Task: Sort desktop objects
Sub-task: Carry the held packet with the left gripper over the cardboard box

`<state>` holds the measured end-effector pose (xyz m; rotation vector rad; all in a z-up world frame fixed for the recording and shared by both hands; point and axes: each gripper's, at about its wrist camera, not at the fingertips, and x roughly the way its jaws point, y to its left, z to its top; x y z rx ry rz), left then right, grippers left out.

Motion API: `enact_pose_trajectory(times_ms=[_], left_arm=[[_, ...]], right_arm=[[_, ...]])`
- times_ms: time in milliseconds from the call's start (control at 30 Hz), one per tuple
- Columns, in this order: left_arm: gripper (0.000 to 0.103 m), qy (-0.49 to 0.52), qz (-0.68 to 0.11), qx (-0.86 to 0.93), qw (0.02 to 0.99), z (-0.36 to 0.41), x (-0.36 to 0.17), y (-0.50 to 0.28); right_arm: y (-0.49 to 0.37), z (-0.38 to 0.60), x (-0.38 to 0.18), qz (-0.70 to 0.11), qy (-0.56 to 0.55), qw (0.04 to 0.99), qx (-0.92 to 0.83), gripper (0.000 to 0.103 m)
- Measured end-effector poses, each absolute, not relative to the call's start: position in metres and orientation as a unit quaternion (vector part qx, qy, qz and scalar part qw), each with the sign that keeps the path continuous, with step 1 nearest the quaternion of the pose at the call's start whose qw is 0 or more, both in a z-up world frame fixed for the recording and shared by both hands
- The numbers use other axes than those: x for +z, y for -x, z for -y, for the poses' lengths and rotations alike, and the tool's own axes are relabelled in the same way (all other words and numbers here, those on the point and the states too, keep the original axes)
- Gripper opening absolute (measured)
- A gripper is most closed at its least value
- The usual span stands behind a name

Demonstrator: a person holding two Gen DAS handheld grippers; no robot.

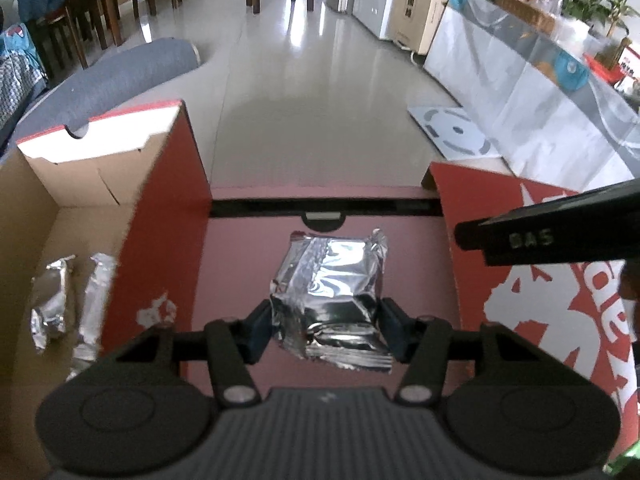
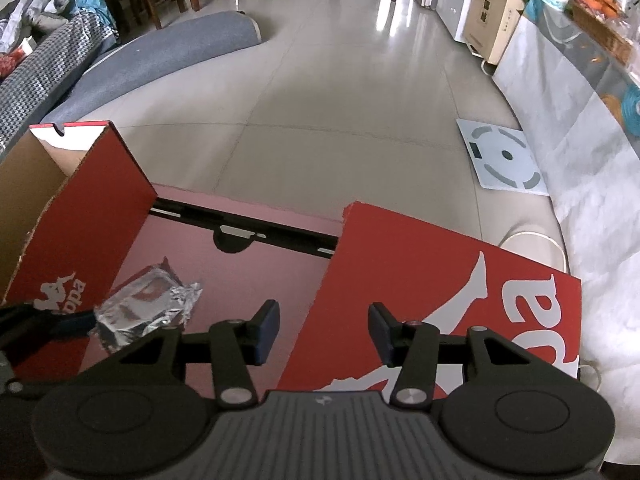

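Note:
A crinkled silver foil packet sits between the fingers of my left gripper, which is shut on its near end, over a dark red surface. In the right wrist view the same packet shows at the lower left, with a left gripper finger against it. My right gripper is open with nothing between its fingers, hovering over the left edge of a red printed box lid. Part of the right gripper enters the left wrist view from the right.
An open red box with a brown cardboard inside stands at the left and holds two more foil packets. The red lid lies at the right. Beyond are a tiled floor, a grey sofa and a white scale.

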<state>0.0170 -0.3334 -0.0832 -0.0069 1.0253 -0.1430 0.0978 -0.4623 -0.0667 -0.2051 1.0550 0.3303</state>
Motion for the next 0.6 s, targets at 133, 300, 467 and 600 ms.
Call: enact_pose_trajectory(times_ms=[133,300,467,600], left_arm=[[0.054,0.007,-0.48,-0.068,0.874,0.327,-0.071,-0.011],[0.054,0.011,-0.468,-0.068,0.881,0.318,-0.057,-0.003],[0.054,0.016,-0.459,-0.066,0.886,0.309,-0.046,0.005],[0.054,0.021,-0.45,-0.068,0.89,0.302,-0.037,0.011]], right_arm=[[-0.095,0.455,-0.064,-0.497,0.101,0.846,0.165,0.048],[-0.092,0.45,-0.062,-0.494,0.104,0.847,0.167,0.048],[-0.089,0.446,-0.057,-0.488,0.102,0.85,0.172,0.048],[-0.087,0.441,-0.056,-0.487,0.101,0.849,0.176,0.048]])
